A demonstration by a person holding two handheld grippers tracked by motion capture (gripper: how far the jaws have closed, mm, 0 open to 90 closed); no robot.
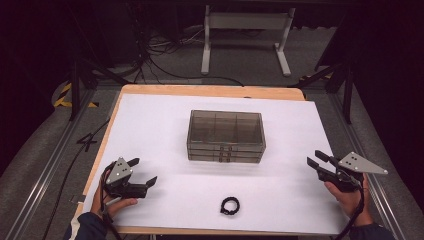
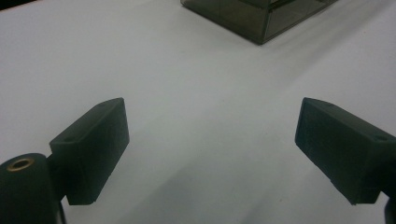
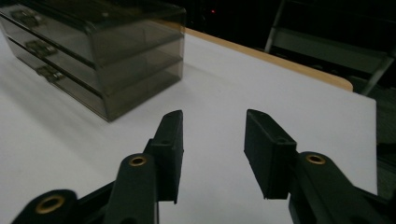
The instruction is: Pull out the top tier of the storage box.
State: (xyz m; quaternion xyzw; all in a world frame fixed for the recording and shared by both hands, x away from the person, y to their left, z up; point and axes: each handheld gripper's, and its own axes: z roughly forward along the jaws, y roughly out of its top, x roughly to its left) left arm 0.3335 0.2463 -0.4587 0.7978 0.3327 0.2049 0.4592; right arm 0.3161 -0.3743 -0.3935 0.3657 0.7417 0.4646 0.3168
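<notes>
Hands come in at the near edge of the table [image 1: 150, 107], each holding a hand-held gripper. Between them, closest to that edge, a small black ring [image 1: 230, 205] lies alone on the white sheet, well apart from both. The left hand-held gripper [image 1: 142, 172] rests at the near left with its jaws spread wide and empty. The right hand-held gripper [image 1: 316, 159] rests at the near right, its jaws parted less widely, also empty. Farther back, mid-table, stands a smoky transparent drawer box [image 1: 225, 136], its drawers closed.
</notes>
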